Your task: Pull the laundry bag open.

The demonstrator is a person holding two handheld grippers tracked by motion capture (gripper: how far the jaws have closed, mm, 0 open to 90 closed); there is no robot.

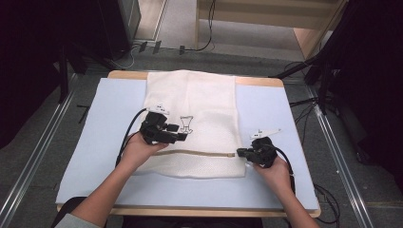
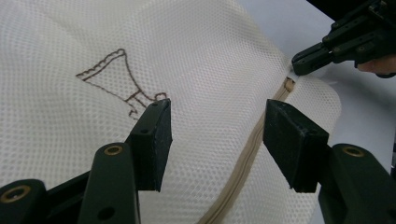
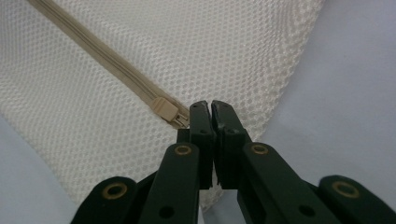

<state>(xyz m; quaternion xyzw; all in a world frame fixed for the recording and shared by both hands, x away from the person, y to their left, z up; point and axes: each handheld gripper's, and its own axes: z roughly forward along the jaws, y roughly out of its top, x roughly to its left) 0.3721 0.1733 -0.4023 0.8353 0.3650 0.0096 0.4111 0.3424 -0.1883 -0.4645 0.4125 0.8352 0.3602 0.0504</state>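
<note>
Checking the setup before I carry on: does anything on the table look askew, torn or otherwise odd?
Nothing stands out. The mesh bag lies flat and whole on the table, its zipper straight, with the right tongs shut at the zipper's end.

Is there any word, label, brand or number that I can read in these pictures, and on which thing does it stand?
No readable text anywhere.
Mesh laundry bag: only a brown stitched drawing, an outline figure, no letters.
Zipper slider: plain beige, no brand mark visible.
White tags on the left gripper and right gripper: dark marks, too small to read.
</note>
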